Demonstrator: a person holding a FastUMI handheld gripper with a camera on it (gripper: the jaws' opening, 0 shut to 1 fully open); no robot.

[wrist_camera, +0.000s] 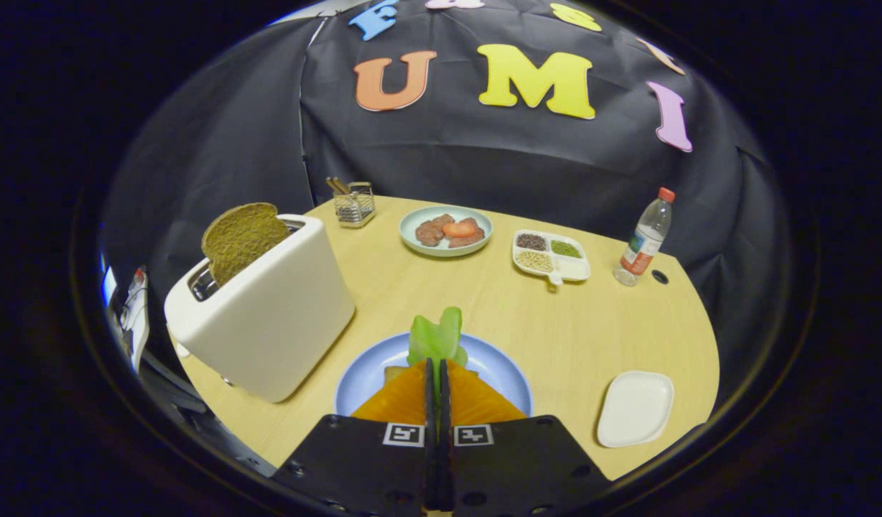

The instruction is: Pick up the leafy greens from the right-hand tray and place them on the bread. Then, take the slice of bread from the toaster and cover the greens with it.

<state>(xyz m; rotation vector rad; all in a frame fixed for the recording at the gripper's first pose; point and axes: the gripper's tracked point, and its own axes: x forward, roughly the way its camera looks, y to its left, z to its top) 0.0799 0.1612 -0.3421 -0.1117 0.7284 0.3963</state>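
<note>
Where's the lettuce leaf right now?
In the gripper view, the lettuce leaf is pinched between the gripper fingers, over the blue plate, right of the toaster.

The fingers (437, 362) are pressed together on the leafy greens (436, 337) above the blue plate (369, 370), so nothing passes between them. At ten o'clock the white toaster (268, 316) stands close beside the plate, its bread slice (241, 238) sticking up. Bare bench (556, 323) lies open from twelve to two o'clock, before the meat plate (446, 230), divided dish (551, 257) and bottle (646, 237). At three o'clock sits a low white tray (635, 408).
</note>
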